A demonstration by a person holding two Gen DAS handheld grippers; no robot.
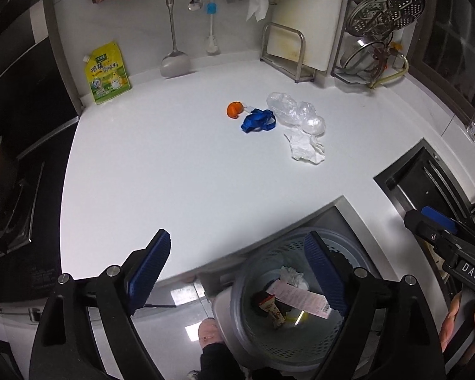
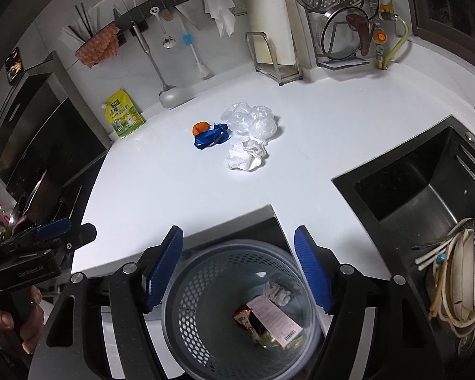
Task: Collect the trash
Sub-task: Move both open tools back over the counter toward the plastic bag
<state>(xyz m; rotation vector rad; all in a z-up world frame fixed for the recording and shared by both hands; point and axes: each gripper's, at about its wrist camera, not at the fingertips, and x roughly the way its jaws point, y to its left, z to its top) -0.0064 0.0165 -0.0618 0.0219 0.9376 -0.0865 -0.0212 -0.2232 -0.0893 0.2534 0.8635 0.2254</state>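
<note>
Left gripper: your left gripper (image 1: 242, 272) hangs wide open and holds nothing, over the desk edge and the bin.
Right gripper: your right gripper (image 2: 239, 269) is also wide open and holds nothing, directly above the bin.
Bin: the grey perforated bin (image 2: 186, 288) stands below the desk's front notch; inside lie a pink receipt (image 2: 274, 319), a snack wrapper (image 2: 245, 318) and a crumpled tissue (image 2: 277, 293).
Desk: on your white desk (image 1: 174, 174), well apart from both grippers, sits one cluster of trash.
Trash: orange peel (image 1: 234, 110) touching a blue strap (image 1: 257, 121); clear plastic wrap (image 1: 293, 112) just beside the strap; a white paper wad (image 1: 305, 145) touching the wrap on its near side.
Sink: the black sink (image 2: 421, 177) on your right holds stacked dishes (image 2: 462, 285).
</note>
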